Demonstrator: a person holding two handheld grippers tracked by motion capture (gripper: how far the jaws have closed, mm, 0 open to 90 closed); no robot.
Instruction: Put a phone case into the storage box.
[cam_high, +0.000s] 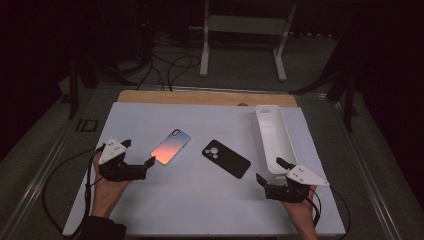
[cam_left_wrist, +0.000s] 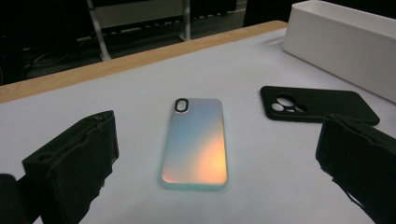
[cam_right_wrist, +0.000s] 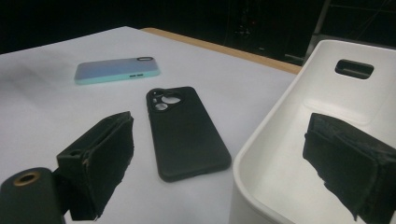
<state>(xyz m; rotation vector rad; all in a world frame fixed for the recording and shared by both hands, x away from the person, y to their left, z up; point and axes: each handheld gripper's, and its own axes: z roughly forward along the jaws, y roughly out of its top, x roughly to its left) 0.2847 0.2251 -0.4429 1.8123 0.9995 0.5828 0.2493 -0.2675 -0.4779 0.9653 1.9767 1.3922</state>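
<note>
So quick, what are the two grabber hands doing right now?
Left gripper: open, holding nothing, jaws either side of the shiny phone case.
Right gripper: open, holding nothing, jaws astride the white tray's near rim.

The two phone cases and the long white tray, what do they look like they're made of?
Iridescent phone case with mint-green rim: likely hard glossy plastic; its back reflects an orange-to-blue sheen. Black phone case: probably soft matte silicone or rubber; it gives no glare. Long white tray: apparently moulded plastic with a smooth satin finish, rounded corners and a cut-out handle slot.
</note>
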